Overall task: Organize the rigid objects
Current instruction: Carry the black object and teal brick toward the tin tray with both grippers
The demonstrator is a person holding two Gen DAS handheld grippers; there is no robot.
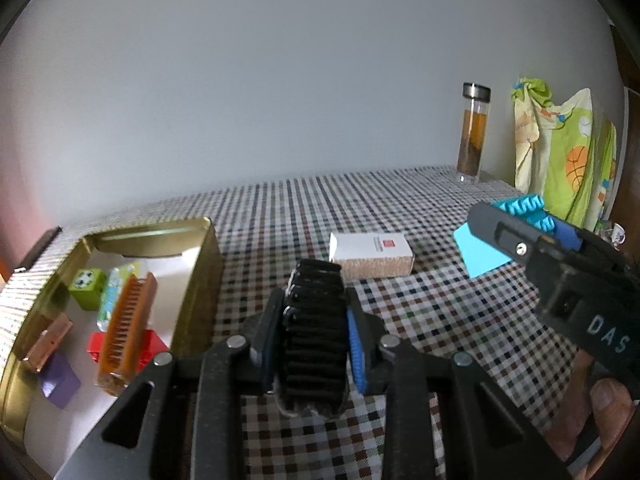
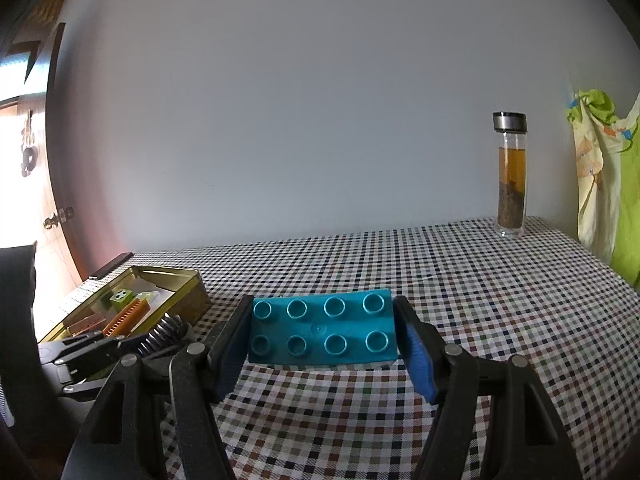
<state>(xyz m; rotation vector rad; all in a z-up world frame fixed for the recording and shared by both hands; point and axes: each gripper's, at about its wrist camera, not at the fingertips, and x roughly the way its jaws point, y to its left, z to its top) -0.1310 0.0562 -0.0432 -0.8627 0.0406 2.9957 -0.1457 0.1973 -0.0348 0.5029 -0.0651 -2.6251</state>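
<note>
Left wrist: our left gripper (image 1: 314,344) clamps one black comb (image 1: 314,320); right gripper (image 2: 324,340) clamps one brick (image 2: 322,332), both right of the tin (image 1: 200,280), box (image 1: 372,256) beyond.

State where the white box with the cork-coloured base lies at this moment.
In the left wrist view, the white box lies flat on the checked tablecloth, right of the gold tin and just beyond the black comb gripped in the left gripper.
</note>
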